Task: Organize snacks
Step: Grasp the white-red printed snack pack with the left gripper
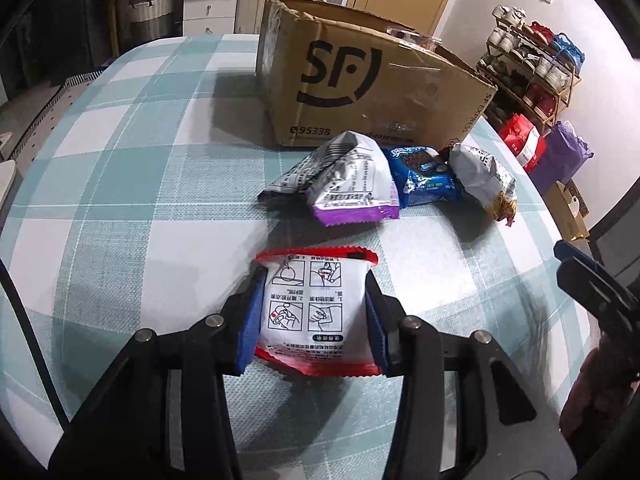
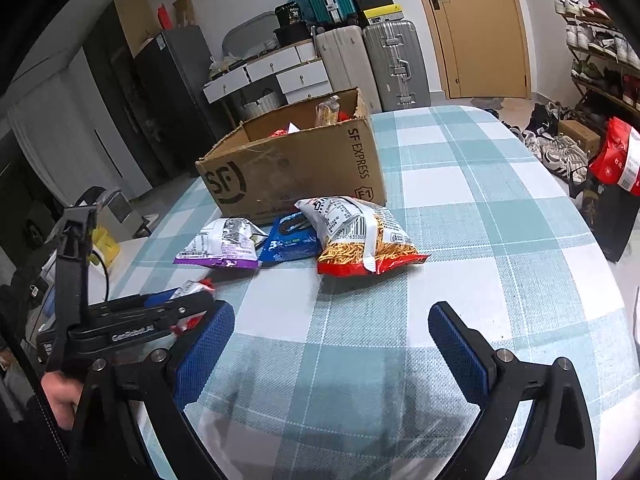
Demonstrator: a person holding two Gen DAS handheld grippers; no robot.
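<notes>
My left gripper (image 1: 315,280) is shut on a white packet with red ends (image 1: 316,312), its blue pads pressing both sides just above the checked tablecloth (image 1: 132,200). In the right wrist view that gripper (image 2: 160,308) sits at the left with the packet's end (image 2: 196,289) showing. Beyond it lie a purple-edged packet (image 1: 352,188) (image 2: 224,248), a blue cookie packet (image 1: 424,178) (image 2: 292,242) and a red noodle-snack bag (image 1: 484,180) (image 2: 360,240). Behind them stands an open cardboard box (image 1: 360,80) (image 2: 296,168) holding some snacks (image 2: 328,112). My right gripper (image 2: 332,344) (image 1: 592,280) is open over bare cloth, holding nothing.
The table's right edge drops to a floor with a shoe rack (image 1: 532,64), a red bag (image 2: 616,160) and loose shoes (image 2: 560,152). Suitcases (image 2: 396,64) and white drawers (image 2: 280,72) stand behind the box. A hand (image 2: 60,392) holds the left gripper's handle.
</notes>
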